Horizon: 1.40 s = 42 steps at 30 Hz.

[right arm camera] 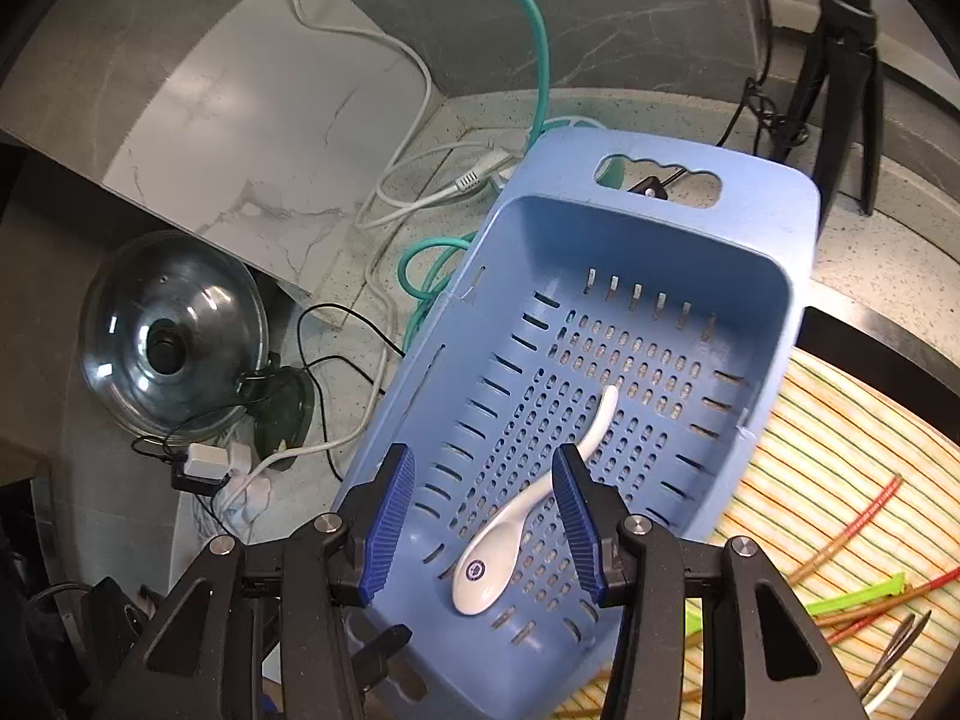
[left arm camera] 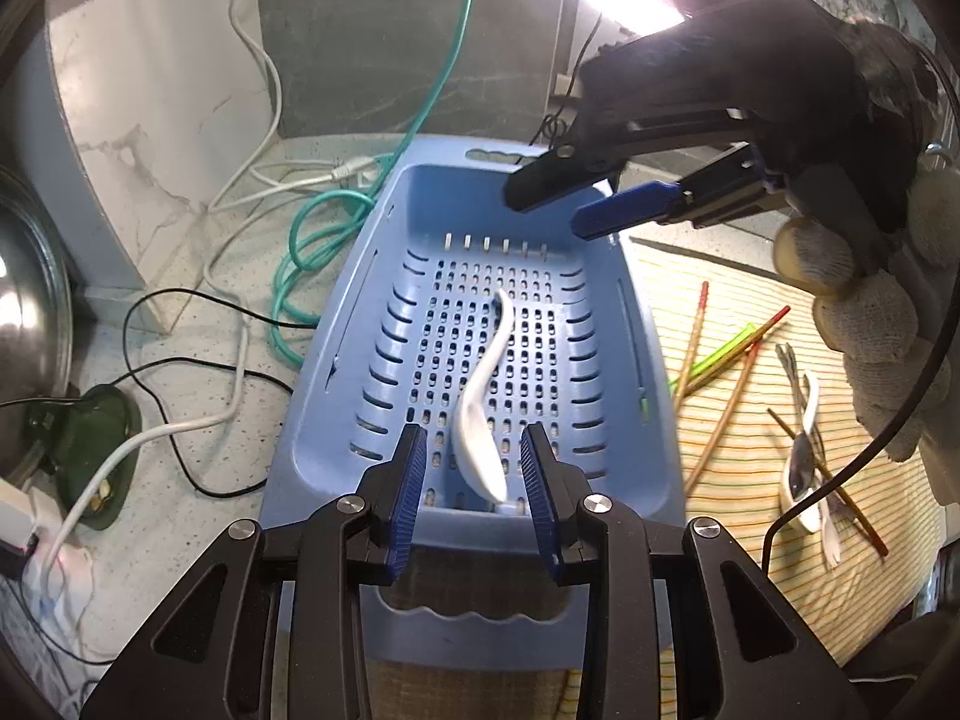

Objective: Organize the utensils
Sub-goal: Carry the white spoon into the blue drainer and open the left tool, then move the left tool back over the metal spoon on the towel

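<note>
A white ceramic spoon (left arm camera: pixel 480 396) (right arm camera: pixel 510 522) lies loose on the floor of the blue perforated basket (left arm camera: pixel 336 372) (right arm camera: pixel 660 240). My left gripper (left arm camera: pixel 474 438) hovers open over the basket's near end, its pads clear of the spoon beneath. My right gripper (right arm camera: pixel 480 459) is open above the basket with the spoon lying below the gap, untouched. From the left wrist it shows as the right gripper (left arm camera: pixel 552 213) over the far rim, held by a gloved hand (left arm camera: pixel 870 312). Chopsticks (left arm camera: pixel 720 360) (right arm camera: pixel 852 540) and more spoons (left arm camera: pixel 804 468) lie on the striped mat (left arm camera: pixel 738 480) (right arm camera: pixel 840 450).
White, black and green cables (left arm camera: pixel 312 240) (right arm camera: pixel 420 276) sprawl on the speckled counter left of the basket. A glass pot lid (right arm camera: pixel 171 336) and a plug block (right arm camera: pixel 204 462) sit further left. A black tripod (right arm camera: pixel 840 60) stands behind the basket.
</note>
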{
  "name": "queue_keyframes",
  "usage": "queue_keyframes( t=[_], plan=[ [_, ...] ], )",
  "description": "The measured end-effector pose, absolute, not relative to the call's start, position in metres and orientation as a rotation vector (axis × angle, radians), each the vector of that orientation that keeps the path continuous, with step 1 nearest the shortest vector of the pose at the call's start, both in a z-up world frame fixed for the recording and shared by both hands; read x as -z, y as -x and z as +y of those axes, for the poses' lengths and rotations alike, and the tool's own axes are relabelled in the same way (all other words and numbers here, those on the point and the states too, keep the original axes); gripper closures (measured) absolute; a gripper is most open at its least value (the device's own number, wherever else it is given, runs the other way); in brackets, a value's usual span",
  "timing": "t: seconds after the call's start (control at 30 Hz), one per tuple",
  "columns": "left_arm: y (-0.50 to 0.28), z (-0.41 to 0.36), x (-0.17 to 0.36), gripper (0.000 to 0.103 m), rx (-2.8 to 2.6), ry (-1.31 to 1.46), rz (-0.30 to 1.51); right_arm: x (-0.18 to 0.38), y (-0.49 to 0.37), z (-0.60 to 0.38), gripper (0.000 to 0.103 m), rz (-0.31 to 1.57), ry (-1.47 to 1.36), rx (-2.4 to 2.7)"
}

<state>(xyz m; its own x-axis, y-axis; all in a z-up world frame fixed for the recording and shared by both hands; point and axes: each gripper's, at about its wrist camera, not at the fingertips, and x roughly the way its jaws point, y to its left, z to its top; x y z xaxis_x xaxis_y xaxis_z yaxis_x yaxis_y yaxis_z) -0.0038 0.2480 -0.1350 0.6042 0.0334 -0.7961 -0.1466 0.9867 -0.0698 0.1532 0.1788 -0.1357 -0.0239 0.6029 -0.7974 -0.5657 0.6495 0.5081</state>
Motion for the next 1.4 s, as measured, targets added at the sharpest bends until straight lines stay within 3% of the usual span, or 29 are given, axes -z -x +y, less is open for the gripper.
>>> queue_keyframes(
  t=[0.67,0.77,1.27,1.4],
  plan=[
    [0.041,0.17,0.083,0.072,-0.025,0.1,0.826,0.05,-0.129,-0.001,0.057,1.034,-0.09,-0.914],
    [0.041,0.153,0.083,0.072,0.0,0.087,0.831,0.055,-0.132,-0.033,0.051,1.048,-0.066,-0.828],
    [0.03,0.084,0.104,0.072,0.102,0.069,0.895,0.118,-0.131,-0.137,0.052,1.203,-0.176,-0.766],
    [0.028,0.077,0.111,0.072,0.083,0.088,0.912,0.126,-0.138,-0.145,0.057,1.231,-0.206,-0.789]
  ],
)
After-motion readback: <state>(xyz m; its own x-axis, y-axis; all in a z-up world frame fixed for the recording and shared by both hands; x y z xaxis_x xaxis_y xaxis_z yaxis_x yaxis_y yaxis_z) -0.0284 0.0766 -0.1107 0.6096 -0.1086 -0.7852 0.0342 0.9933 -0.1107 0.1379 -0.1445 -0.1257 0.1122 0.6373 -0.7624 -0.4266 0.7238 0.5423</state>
